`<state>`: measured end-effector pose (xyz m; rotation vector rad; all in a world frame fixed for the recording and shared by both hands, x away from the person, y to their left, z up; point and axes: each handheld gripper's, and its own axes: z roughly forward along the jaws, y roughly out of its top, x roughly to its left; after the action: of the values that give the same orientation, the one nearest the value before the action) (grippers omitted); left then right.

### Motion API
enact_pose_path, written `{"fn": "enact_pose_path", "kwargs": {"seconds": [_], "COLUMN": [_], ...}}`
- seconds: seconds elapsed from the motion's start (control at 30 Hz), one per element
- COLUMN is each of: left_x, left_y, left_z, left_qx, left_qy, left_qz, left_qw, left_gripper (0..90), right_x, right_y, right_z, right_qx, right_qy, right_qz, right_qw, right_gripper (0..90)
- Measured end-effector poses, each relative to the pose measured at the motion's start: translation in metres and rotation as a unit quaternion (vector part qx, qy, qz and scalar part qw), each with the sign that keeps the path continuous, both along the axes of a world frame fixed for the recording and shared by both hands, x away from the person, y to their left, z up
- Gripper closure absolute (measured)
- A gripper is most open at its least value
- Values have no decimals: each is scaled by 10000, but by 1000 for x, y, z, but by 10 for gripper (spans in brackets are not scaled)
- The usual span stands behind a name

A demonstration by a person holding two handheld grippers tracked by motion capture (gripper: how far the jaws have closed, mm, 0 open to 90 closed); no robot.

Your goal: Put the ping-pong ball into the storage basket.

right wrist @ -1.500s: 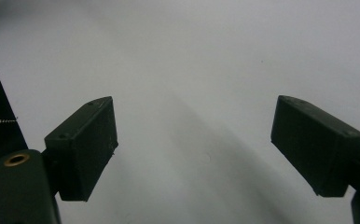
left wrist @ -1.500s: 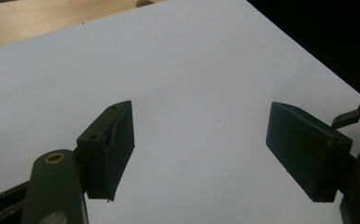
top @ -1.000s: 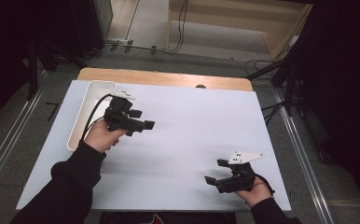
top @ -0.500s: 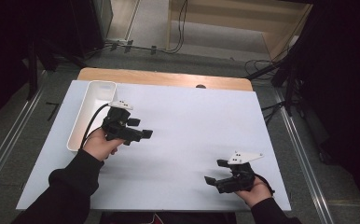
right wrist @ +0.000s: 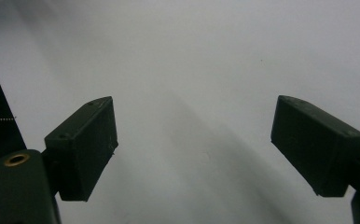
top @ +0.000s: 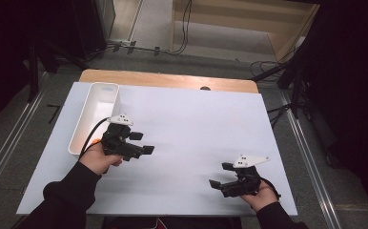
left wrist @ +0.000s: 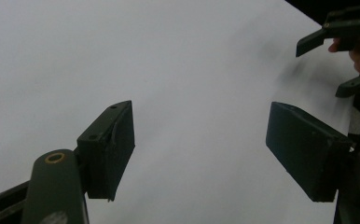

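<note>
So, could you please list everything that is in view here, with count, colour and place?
Tray: one, white, long and narrow, at the table's left edge; its inside is not visible enough to judge.
Table: one, white sheet over a wooden top whose far edge shows.
Cables: several, black, on the floor beyond the table.
Left gripper: one, black with a grey plate, jaws open, beside the tray, held over the table.
Right gripper: one, black with a grey plate, jaws open, near the table's front right.
Sleeves: two, black, at the bottom edge.
</note>
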<state>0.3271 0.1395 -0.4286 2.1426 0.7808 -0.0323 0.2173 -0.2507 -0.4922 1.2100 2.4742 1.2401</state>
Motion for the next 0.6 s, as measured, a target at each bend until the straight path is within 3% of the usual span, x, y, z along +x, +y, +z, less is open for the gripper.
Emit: {"fn": "enact_pose_path", "kwargs": {"seconds": [0.2, 0.3, 0.4, 0.6], "left_x": [-8, -13, -19, -30], "left_y": [7, 10, 12, 14], "left_z": [-4, -7, -7, -12], "left_qx": [-26, 18, 105, 147], "left_qy": [-90, -152, -337, -397], "left_qz": [29, -55, -147, -254], "left_qw": [10000, 9999, 9993, 9988], "left_gripper": [238, 238, 238, 237], "right_x": [0, 0, 0, 1], "right_y": [-1, -1, -1, -2], "right_z": [0, 0, 0, 0], "right_qx": [-8, -7, -14, -24], "right_qy": [-22, -12, -17, -29], "right_qz": [-26, -28, -37, -33], "right_qw": [10000, 10000, 10000, 10000], "right_gripper": [131, 132, 131, 132]}}
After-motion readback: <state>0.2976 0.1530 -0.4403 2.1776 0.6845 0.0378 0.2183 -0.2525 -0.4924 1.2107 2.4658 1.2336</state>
